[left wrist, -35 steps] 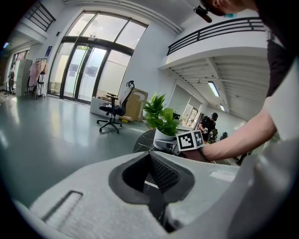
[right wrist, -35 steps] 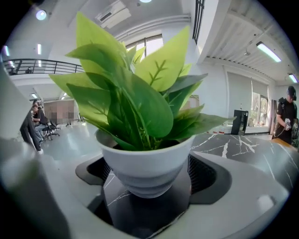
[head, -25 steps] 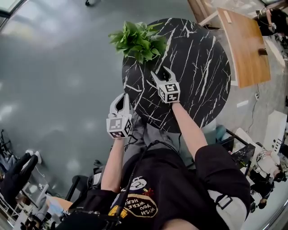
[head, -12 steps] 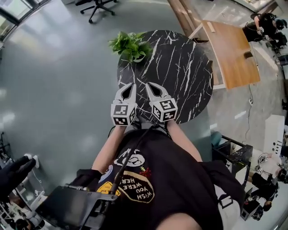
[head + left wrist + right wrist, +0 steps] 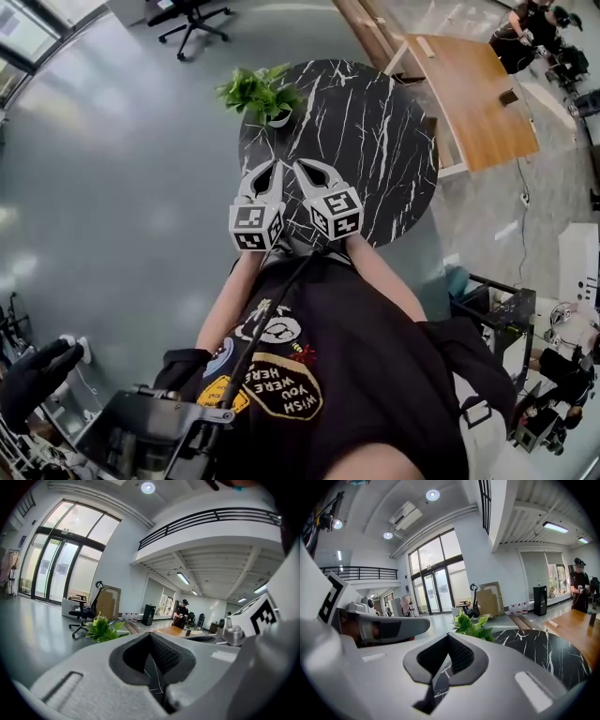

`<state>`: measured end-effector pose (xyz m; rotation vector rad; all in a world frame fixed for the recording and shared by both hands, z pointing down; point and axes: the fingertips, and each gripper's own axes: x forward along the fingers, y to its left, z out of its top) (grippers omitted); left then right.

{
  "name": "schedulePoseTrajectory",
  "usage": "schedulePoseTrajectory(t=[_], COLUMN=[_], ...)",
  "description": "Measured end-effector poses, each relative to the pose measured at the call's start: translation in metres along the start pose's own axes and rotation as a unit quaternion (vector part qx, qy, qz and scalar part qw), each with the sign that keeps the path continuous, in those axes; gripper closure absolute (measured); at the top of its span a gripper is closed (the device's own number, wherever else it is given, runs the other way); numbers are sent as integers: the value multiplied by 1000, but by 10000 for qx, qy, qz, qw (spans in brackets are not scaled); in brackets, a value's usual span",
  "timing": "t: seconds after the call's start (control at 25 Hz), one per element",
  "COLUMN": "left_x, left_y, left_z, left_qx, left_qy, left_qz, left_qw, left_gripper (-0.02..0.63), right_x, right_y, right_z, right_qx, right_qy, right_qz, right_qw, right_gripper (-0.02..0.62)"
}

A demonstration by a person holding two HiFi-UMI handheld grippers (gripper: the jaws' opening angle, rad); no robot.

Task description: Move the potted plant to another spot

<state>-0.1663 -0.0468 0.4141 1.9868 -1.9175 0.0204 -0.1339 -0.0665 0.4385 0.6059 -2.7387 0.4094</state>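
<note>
A potted plant (image 5: 255, 94), leafy green in a small pale pot, stands upright at the far left rim of a round black bench (image 5: 394, 141) veined with white. Well apart from it, over the near rim and close to our chest, we hold the left gripper (image 5: 270, 171) and the right gripper (image 5: 305, 169) side by side. Both sets of fingers are clenched shut on nothing. This fits a plant waiting to be fetched as well as one already set down at its new spot, and we cannot tell which. Either way, we judge the sound practice is to keep both grippers level and clear of the leaves, and to let only the pot, never the foliage, bear any contact. The head view alone shows the pot itself and how near the rim it sits. In both gripper views the gripper's own body hides the pot, so only the leaves show. The right gripper view shows the marbled top beside the plant. The left gripper view shows an office chair (image 5: 84, 613) on the floor beyond it.
</note>
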Motion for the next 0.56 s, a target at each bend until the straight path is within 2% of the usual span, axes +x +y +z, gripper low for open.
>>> schedulePoseTrajectory(t=[0.36,0.56], left_x=[-5,-10], left_y=[-20,-33], left_z=[-2,-17], left_qx=[2,-69], left_qy=[-57,61], left_qz=[-109,-153], left_qw=[9999,9998], left_gripper=[603,603], right_x=[-16,-28], right_y=[-2,0], right_z=[1,-13], right_qx=[6,64], right_qy=[-102,-8], right_qz=[-48,-67], right_qw=[9999,10000], right_gripper=[594,594])
